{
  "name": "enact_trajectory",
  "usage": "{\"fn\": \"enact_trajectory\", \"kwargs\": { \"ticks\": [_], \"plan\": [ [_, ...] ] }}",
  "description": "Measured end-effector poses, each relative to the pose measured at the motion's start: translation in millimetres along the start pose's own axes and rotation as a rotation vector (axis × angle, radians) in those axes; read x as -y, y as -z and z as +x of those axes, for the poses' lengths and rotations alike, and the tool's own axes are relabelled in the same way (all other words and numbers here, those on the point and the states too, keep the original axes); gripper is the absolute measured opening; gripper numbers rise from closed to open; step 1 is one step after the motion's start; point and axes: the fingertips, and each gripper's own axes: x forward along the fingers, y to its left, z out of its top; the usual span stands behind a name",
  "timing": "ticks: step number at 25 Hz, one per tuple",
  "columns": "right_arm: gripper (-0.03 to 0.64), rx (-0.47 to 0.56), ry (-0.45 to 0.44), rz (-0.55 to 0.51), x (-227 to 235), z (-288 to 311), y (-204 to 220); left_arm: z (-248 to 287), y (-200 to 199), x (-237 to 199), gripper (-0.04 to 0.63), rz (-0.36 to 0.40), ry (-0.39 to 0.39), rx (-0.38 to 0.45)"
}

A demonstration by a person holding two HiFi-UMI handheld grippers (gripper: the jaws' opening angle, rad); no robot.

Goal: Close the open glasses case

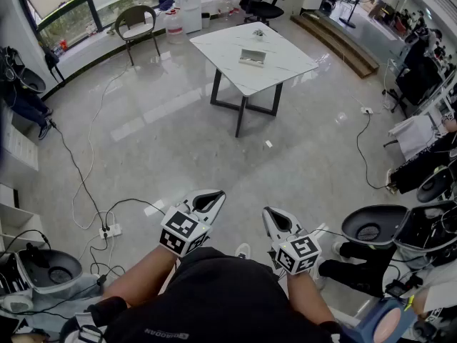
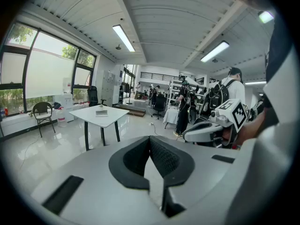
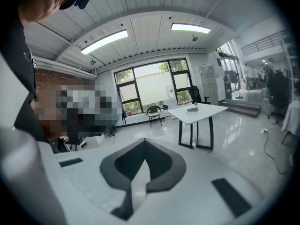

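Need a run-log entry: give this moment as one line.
left hand-held gripper: shut, empty | right hand-held gripper: shut, empty | glasses case: on white table, far ahead

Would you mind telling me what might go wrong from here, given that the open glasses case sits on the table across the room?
1. Tripping: a power strip and loose cables lie on the floor just left of the path to the table.
2. The left gripper and right gripper are both shut and empty. Nudging the glasses case with shut tips might slide it across the smooth top instead of closing it.
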Motion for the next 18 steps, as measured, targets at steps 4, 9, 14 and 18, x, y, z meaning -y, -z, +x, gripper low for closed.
{"fn": "enact_trajectory", "kwargs": {
  "ticks": [4, 9, 14, 18],
  "plan": [
    [0.000, 0.004, -0.001, -0.007, -3, 1, -4, -3, -4, -1, 0.005, 0.002, -0.002, 0.010],
    [0.000, 0.004, -0.002, -0.018, -4, -4, -4, -3, -7, 3, 0.005, 0.004, -0.003, 0.022],
    [0.000, 0.017, -0.037, 0.038, -10, -1, -7, -7, -11, 1, 0.005, 0.004, 0.000, 0.030],
    [0.002, -0.001, -0.038, 0.005, -18, 1, -8, -7, -11, 1, 0.005, 0.002, 0.005, 0.031]
  ]
}}
